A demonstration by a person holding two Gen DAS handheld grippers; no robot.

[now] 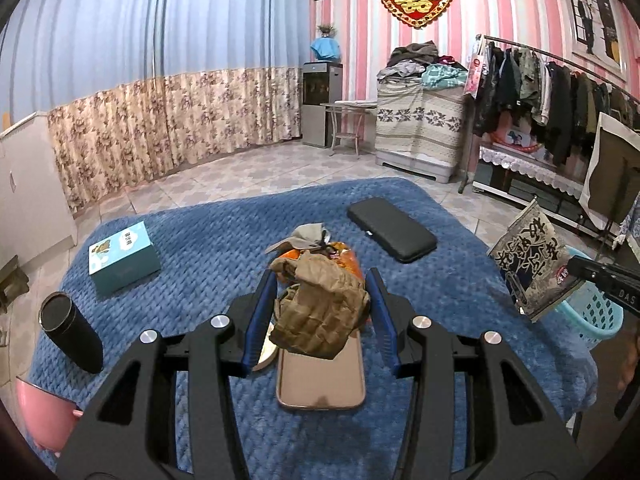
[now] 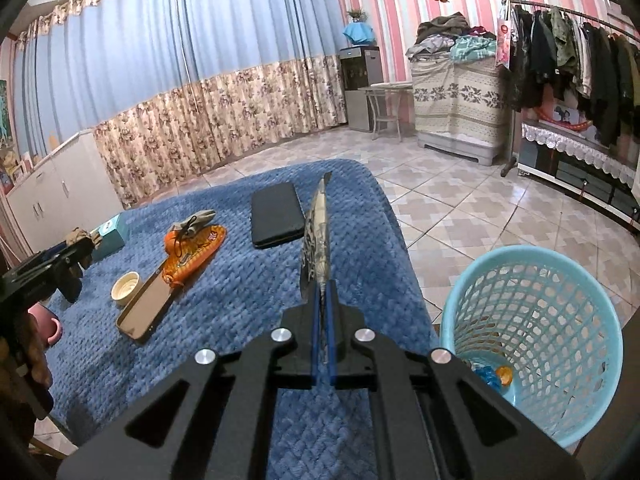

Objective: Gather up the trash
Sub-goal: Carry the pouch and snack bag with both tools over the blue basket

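My left gripper (image 1: 324,280) is shut on a crumpled brown paper (image 1: 320,316), held above a phone (image 1: 320,380) on the blue blanket (image 1: 200,264). Just beyond it lie an orange snack wrapper (image 1: 344,258) and a grey crumpled scrap (image 1: 308,236). My right gripper (image 2: 323,286) is shut on a black-and-white printed snack bag (image 2: 316,232), seen edge-on and standing upright; the left wrist view shows the bag's face (image 1: 532,264). A light blue mesh basket (image 2: 536,320) stands on the floor to the right, with a few bits of trash at its bottom (image 2: 496,376).
On the blanket sit a black case (image 2: 276,216), a teal box (image 1: 124,256), a black cylinder (image 1: 72,332), a white cap (image 2: 126,286) and a pink cup (image 1: 44,412). Tiled floor lies beyond, with a clothes rack (image 2: 580,48) on the right.
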